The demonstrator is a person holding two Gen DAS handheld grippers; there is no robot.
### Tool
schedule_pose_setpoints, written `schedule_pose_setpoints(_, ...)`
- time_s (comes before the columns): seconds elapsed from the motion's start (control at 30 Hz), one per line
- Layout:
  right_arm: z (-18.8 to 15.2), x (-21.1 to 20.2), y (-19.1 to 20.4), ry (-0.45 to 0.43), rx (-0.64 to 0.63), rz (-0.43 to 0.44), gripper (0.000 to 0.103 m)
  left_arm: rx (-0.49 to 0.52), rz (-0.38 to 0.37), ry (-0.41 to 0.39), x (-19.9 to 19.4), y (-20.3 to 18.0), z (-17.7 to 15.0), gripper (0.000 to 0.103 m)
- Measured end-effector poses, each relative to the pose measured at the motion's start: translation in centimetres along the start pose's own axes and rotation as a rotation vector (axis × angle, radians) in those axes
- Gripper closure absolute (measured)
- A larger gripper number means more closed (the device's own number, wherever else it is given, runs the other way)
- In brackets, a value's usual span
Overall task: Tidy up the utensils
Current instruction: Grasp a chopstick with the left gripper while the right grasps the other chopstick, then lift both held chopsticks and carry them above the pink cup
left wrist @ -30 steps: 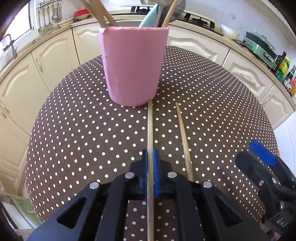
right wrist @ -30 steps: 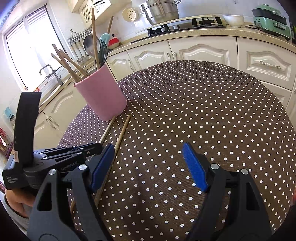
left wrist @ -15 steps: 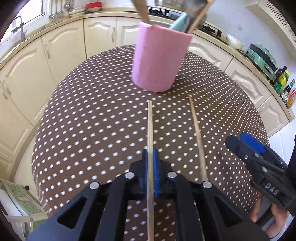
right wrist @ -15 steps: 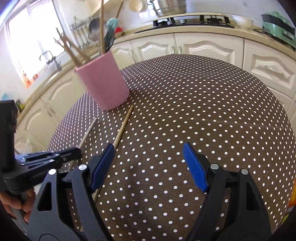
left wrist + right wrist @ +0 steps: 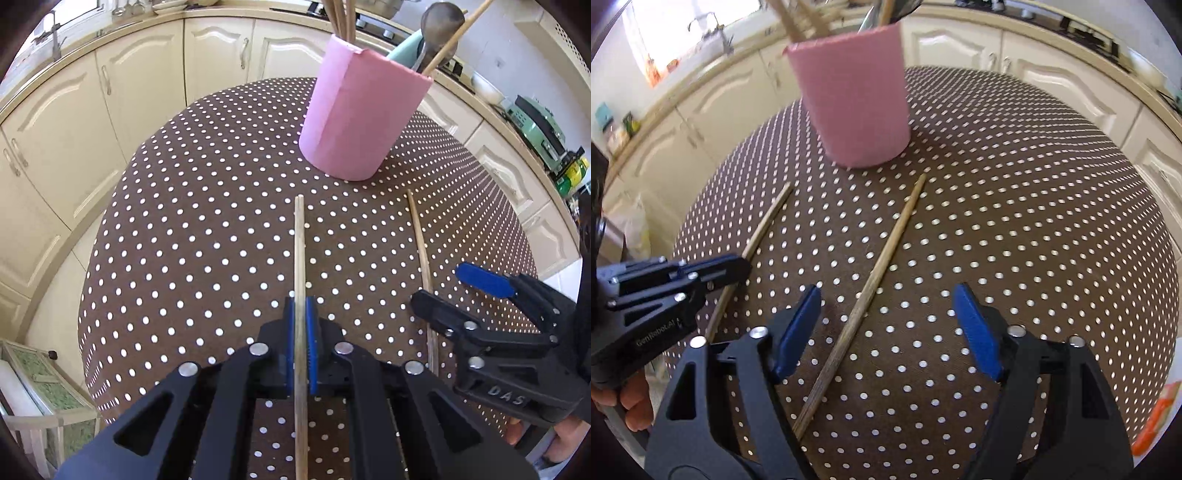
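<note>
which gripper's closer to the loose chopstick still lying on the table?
Right. The right gripper straddles the loose chopstick, jaws open and just narrowing. The left gripper is off beside it, shut on the other chopstick.

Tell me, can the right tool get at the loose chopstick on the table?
Probably yes. The right tool is open and has just been closing, the chopstick lies bare between its pads, and nothing covers it.
</note>
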State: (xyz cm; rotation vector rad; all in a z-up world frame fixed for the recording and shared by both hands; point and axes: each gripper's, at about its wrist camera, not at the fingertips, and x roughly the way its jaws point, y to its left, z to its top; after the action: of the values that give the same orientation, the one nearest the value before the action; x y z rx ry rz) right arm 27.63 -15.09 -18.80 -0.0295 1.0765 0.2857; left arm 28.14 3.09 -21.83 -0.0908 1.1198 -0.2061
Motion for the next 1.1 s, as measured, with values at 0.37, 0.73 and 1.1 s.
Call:
schedule_pose_setpoints(0.37, 2.9, 1.4, 0.2, 0.227, -0.146, -0.038, 0.071, 0.085, 0.026, 0.083, 1.0, -0.7, 2.3, 0.096)
schedule_pose_setpoints(0.73, 4.1, 1.5, -5.5, 0.225, -0.007, 0.102, 0.096, 0.062, -0.012, 0.011, 0.5, -0.9, 2.1, 0.097)
schedule_pose_setpoints(1.1, 0.6, -5.0, -8.3, -0.039, 0.016, 0.252, 0.096, 0.052, -0.122, -0.277, -6.4, -1.7, 2.1, 0.097)
